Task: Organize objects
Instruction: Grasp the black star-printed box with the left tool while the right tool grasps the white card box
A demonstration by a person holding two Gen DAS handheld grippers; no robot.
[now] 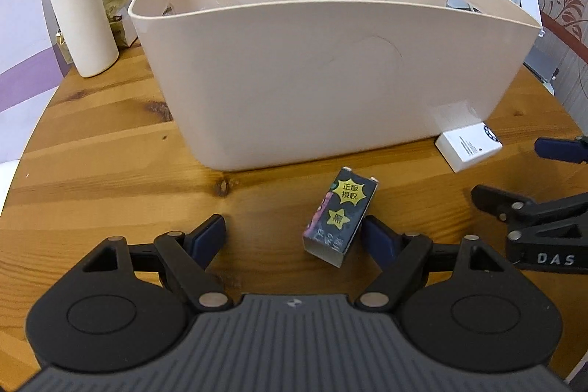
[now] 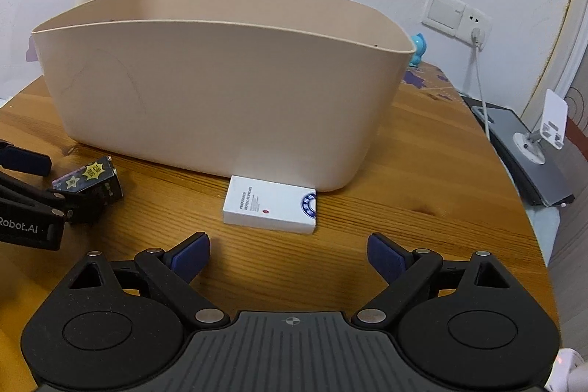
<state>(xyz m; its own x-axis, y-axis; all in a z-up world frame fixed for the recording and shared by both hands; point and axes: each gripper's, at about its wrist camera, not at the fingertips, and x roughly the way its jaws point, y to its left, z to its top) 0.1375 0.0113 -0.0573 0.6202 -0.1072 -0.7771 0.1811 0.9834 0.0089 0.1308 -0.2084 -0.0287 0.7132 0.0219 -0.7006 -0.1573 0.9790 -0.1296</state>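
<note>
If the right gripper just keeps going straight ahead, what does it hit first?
Most likely the white box, lying flat on the table just ahead of the right gripper, whose jaws are open. Right behind it stands the beige bin, apparently touching it.

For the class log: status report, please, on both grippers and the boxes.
Left gripper open, dark box at its right finger. Right gripper open, short of white box. Bin behind; path clear.

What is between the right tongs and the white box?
Only bare wooden table. The right wrist view shows the open right tongs facing the white box with nothing between them.
</note>
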